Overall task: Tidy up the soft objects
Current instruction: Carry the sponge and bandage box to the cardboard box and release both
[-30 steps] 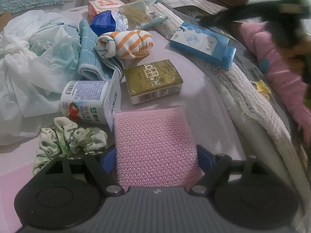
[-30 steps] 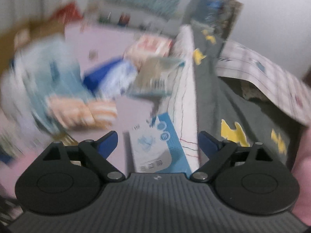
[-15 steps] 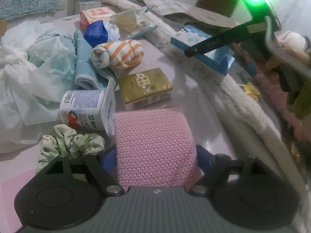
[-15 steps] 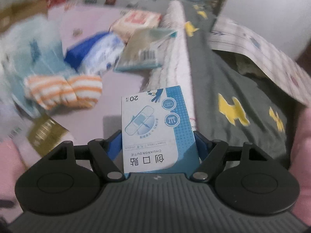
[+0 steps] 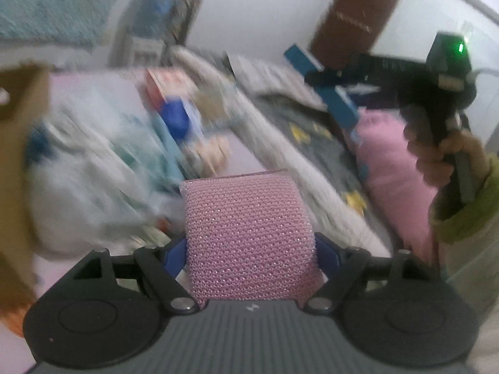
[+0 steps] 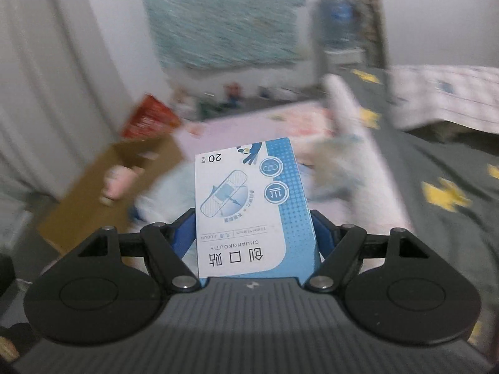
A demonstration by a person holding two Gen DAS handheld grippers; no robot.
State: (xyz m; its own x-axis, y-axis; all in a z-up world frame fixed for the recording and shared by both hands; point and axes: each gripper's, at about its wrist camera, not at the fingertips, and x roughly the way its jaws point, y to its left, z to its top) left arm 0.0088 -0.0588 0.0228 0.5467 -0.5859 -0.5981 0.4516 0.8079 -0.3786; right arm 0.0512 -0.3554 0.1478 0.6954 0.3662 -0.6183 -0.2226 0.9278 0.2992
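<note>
My left gripper (image 5: pixel 249 251) is shut on a pink mesh sponge (image 5: pixel 246 230) and holds it lifted above the pink bed surface. My right gripper (image 6: pixel 254 230) is shut on a blue and white plaster box (image 6: pixel 249 205), also raised in the air. In the left wrist view the right gripper (image 5: pixel 324 76) shows at the upper right with the blue box (image 5: pixel 330 93) in it, held by a hand in a green sleeve. The remaining items on the bed are blurred.
A brown cardboard box (image 6: pixel 106 184) stands at the left, also at the left edge of the left wrist view (image 5: pixel 15 143). White plastic bags (image 5: pixel 78 180), a blue packet (image 5: pixel 177 118), a grey blanket with yellow shapes (image 6: pixel 443 187) and a pink pillow (image 5: pixel 393 174) lie around.
My right gripper closed on the plaster box and lifted it off the bed. My left gripper raised the pink sponge and tilted upward. Both views are blurred by motion.
</note>
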